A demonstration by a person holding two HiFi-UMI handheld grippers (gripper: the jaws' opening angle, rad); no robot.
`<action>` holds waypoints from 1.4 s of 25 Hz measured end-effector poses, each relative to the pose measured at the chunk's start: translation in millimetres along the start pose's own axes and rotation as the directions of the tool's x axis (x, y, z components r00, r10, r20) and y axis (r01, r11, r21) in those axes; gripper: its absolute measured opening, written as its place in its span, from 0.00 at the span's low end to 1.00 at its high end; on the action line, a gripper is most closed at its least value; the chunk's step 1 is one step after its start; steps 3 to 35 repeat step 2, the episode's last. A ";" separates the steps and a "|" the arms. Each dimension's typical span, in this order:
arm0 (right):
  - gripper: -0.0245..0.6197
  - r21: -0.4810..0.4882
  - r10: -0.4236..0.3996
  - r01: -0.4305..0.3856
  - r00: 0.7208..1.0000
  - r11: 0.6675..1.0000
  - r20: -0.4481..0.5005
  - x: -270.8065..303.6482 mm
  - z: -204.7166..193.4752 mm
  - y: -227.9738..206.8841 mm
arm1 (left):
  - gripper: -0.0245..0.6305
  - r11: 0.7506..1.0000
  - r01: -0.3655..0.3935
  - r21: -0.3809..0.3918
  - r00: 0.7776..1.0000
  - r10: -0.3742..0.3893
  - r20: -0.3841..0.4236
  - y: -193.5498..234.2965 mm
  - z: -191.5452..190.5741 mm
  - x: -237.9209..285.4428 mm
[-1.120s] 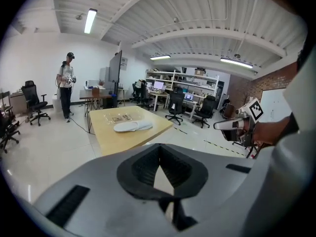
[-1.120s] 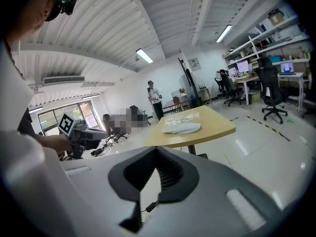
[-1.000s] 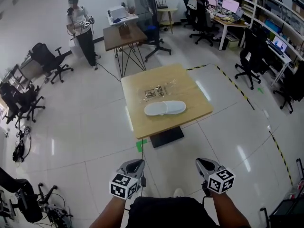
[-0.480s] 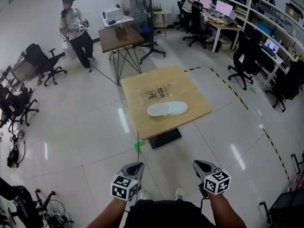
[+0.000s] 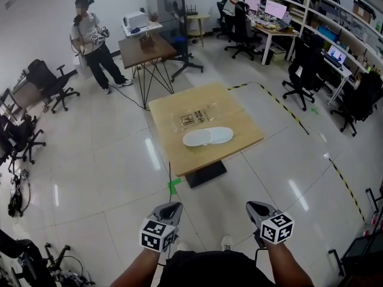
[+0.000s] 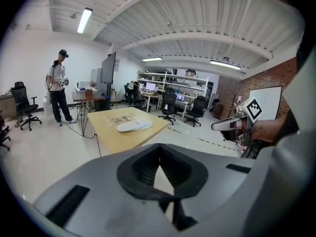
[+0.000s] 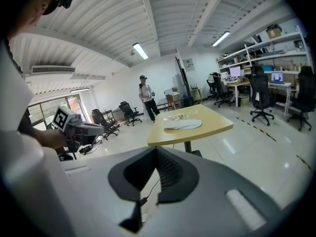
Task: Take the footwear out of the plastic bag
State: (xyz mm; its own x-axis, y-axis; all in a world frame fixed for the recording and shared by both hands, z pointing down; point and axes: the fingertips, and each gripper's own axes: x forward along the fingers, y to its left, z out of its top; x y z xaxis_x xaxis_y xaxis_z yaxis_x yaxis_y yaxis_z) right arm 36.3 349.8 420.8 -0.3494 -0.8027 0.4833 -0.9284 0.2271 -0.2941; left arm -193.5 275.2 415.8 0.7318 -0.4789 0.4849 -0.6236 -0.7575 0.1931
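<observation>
White slippers (image 5: 207, 137) lie as a pair, toes to the right, on the pale wood table (image 5: 239, 133) in the middle of the room. They are out of the bag (image 5: 197, 115), a flat clear plastic one with a printed label, which lies just beyond them on the table's far half. Whether the slippers touch it cannot be told from here.

Both grippers are held low, close to the person's body and well apart from the table. The left gripper (image 5: 169, 208) has its jaws pressed together with nothing between them. The right gripper (image 5: 256, 209) is likewise closed and empty. The two are level with each other, a gap between them, both pointing toward the table.

A glossy tiled floor (image 5: 108, 178) surrounds the table, with a strip of yellow-and-black tape (image 5: 287, 107) running along its right side. A second person (image 5: 90, 40) stands at the far left, beside a dark table (image 5: 146, 45). Black chairs (image 5: 48, 82) stand at the left, and desks (image 5: 281, 26) with screens line the far right wall.
</observation>
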 end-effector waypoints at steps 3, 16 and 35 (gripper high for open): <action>0.04 -0.002 0.002 -0.002 1.000 1.000 0.002 1.0 0.9 -0.5 | 0.05 1.000 -0.003 -0.001 1.000 0.003 0.008 1.8 2.9 0.5; 0.04 -0.002 0.002 -0.002 1.000 1.000 0.002 1.0 0.9 -0.5 | 0.05 1.000 -0.003 -0.001 1.000 0.003 0.008 1.8 2.9 0.5; 0.04 -0.002 0.002 -0.002 1.000 1.000 0.002 1.0 0.9 -0.5 | 0.05 1.000 -0.003 -0.001 1.000 0.003 0.008 1.8 2.9 0.5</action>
